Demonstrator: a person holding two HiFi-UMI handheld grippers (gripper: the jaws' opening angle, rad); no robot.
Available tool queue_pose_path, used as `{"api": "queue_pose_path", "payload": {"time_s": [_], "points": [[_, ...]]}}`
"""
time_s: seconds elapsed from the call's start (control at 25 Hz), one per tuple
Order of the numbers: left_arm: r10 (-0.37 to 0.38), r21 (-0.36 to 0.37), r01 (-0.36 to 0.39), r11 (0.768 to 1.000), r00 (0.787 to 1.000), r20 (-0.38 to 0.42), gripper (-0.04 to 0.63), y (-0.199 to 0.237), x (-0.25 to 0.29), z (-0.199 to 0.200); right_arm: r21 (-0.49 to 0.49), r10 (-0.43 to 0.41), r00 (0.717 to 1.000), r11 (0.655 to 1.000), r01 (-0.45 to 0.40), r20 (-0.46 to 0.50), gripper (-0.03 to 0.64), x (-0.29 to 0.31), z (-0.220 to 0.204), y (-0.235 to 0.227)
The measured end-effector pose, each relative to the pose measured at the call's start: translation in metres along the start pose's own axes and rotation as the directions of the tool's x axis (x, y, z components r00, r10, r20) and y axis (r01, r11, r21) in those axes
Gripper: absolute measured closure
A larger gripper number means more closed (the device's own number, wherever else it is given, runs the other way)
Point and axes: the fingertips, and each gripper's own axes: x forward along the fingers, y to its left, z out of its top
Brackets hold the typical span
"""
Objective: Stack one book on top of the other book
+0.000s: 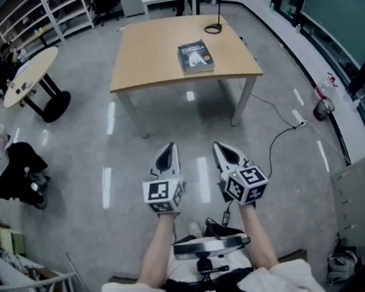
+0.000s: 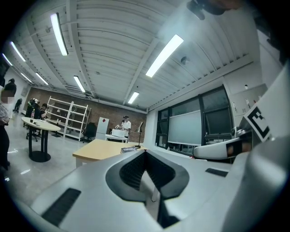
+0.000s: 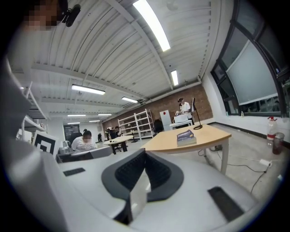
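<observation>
Two books point(image 1: 195, 56) lie in one pile, the dark-covered one on top, on the right half of a wooden table point(image 1: 155, 55). The same pile shows far off in the right gripper view as books point(image 3: 186, 137) and in the left gripper view as books point(image 2: 128, 149). My left gripper point(image 1: 168, 148) and right gripper point(image 1: 219, 146) hang side by side over the grey floor, well short of the table, both pointing at it. The jaws of the left gripper point(image 2: 145, 153) and the right gripper point(image 3: 145, 153) are shut with nothing between them.
A black desk lamp point(image 1: 214, 26) stands at the table's far right corner. A cable point(image 1: 277, 141) runs over the floor at the right, near some bottles point(image 1: 322, 101). At the left stand a round table point(image 1: 31, 71), a seated person point(image 1: 3, 165) and shelves point(image 1: 44, 14).
</observation>
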Motion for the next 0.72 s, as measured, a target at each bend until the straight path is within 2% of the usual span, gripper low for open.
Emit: {"api": "queue_pose_path", "payload": {"time_s": [0.36, 0.72], "points": [[0.014, 0.019, -0.014, 1.000, 1.000, 0.001, 0.589, -0.009, 0.020, -0.002, -0.044, -0.033, 0.999, 0.998, 0.034, 0.035, 0.614, 0.007, 0.015, -0.025], [0.026, 0.023, -0.026, 0.999, 1.000, -0.002, 0.589, -0.024, 0.028, 0.000, -0.027, -0.012, 1.000, 1.000, 0.012, 0.015, 0.614, 0.000, 0.008, -0.037]]}}
